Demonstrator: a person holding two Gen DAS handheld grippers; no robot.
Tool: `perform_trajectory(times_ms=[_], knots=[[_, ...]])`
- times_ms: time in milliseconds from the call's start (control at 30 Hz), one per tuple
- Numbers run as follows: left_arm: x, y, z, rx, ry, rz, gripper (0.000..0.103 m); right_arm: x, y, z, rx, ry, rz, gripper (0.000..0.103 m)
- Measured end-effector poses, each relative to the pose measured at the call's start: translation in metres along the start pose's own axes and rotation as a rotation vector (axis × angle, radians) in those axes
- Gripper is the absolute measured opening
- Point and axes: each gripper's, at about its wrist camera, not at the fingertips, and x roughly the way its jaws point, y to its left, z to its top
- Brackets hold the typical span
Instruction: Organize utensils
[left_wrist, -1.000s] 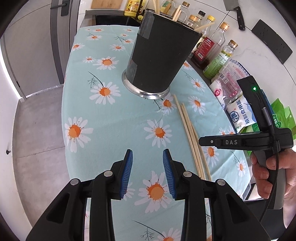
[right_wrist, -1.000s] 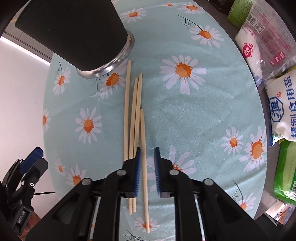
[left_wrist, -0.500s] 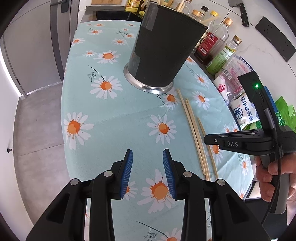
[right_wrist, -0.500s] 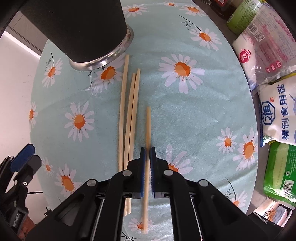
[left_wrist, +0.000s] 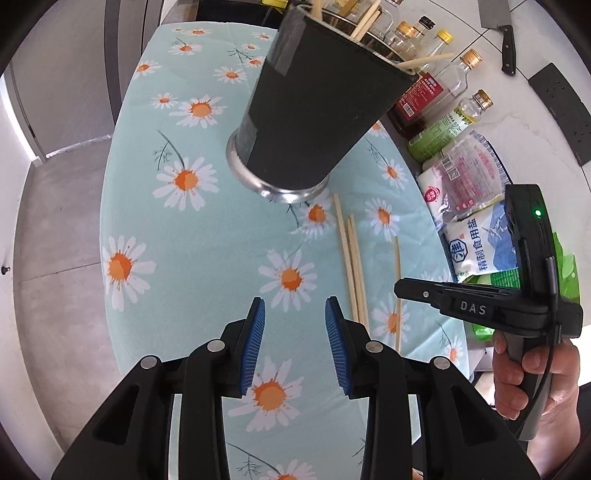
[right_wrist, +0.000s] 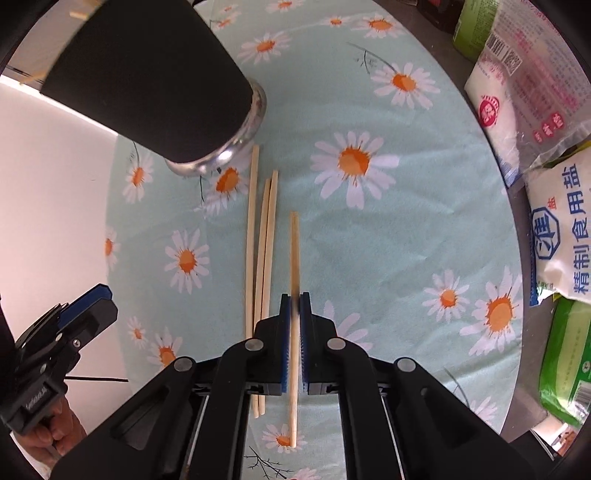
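Pale wooden chopstick (right_wrist: 294, 254), slim and straight, is pinched in the right gripper (right_wrist: 294, 306) at mid-frame, running lengthwise up the frame toward the black holder (right_wrist: 155, 85). Left gripper (left_wrist: 294, 328) hangs spread above the desk (left_wrist: 147, 206).

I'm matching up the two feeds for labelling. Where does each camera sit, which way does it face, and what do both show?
Left wrist: on the open left gripper, looking down the table at the black cup; right hand visible.
Right wrist: on the right gripper, shut on one chopstick; left gripper at the edge.
Shared: cup, three loose chopsticks, salt bag.
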Motion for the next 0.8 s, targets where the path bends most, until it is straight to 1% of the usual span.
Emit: perform_trajectory(times_ms=[33,100,133,200,267,367,533,800], knots=[[0.0,-0.004,0.003,0.002,0.008,0.002,0.033,-0.006,-0.003,-0.004,-0.001,-0.008,0.01,0.006],[0.007,-0.015,0.008,0.014,0.051,-0.019,0.033,-0.018,-0.012,-0.003,-0.01,-0.026,0.04,0.006],[0.015,-0.024,0.012,0.034,0.087,-0.024,0.033,-0.024,-0.016,-0.003,-0.01,-0.037,0.054,0.006],[0.027,-0.034,0.018,0.058,0.119,-0.002,0.033,-0.036,-0.023,-0.003,-0.021,-0.051,0.077,0.006],[0.043,-0.041,0.023,0.048,0.165,0.008,0.033,-0.046,-0.031,-0.005,-0.033,-0.067,0.097,0.006],[0.063,-0.049,0.029,0.041,0.208,0.028,0.033,-0.058,-0.032,-0.011,-0.05,-0.092,0.132,0.006],[0.086,-0.055,0.036,0.038,0.215,0.103,0.033,-0.075,-0.038,-0.019,-0.103,-0.134,0.166,0.006],[0.11,-0.057,0.04,0.032,0.241,0.166,0.03,-0.096,-0.043,-0.025,-0.137,-0.19,0.219,0.006]])
